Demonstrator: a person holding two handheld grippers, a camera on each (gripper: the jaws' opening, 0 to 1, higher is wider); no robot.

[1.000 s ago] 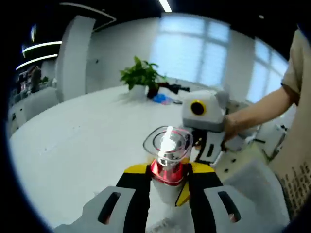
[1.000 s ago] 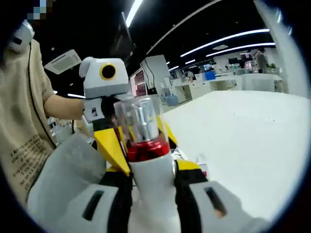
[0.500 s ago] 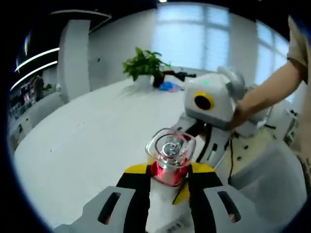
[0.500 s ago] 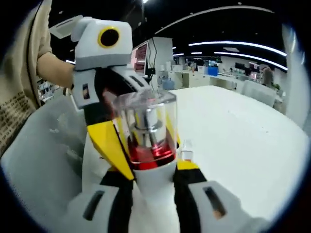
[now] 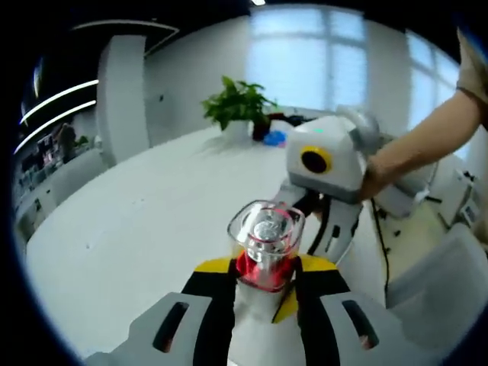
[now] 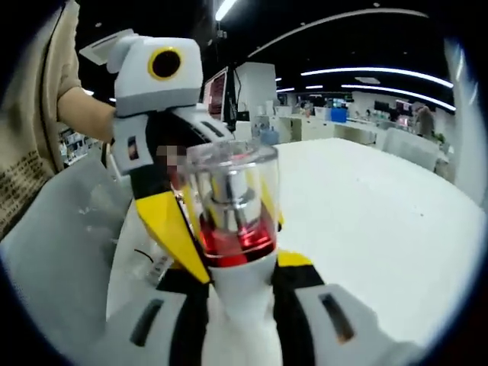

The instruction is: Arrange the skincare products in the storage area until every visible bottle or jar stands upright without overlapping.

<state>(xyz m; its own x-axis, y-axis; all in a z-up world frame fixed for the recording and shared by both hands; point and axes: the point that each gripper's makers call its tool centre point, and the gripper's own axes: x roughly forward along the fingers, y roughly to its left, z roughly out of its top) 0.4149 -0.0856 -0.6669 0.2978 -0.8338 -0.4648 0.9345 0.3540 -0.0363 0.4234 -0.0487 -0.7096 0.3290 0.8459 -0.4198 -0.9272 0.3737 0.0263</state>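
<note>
Holding one skincare bottle with both tools at once: in the left gripper view the left tool sits lower centre of the frame, jaws pressed against the white body just under the red collar; in the right gripper view the right tool pinches the same bottle at lower centre in the same way. The other tool enters each view: the right one at centre right of the left gripper view, the left one at upper left of the right gripper view. The bottle is lifted clear of the white table, which spreads behind it across the middle of both frames. Its long axis runs away from each camera between the jaws, with the clear cap uppermost in both frames; true vertical cannot be judged, since the views roll with the hands. Judged step: carry or hand-over, placement not yet done. Next move likely calls for one tool to let go, then lowering the base flat onto the table, cap up, apart from other items. A potted plant stands at upper centre.
</note>
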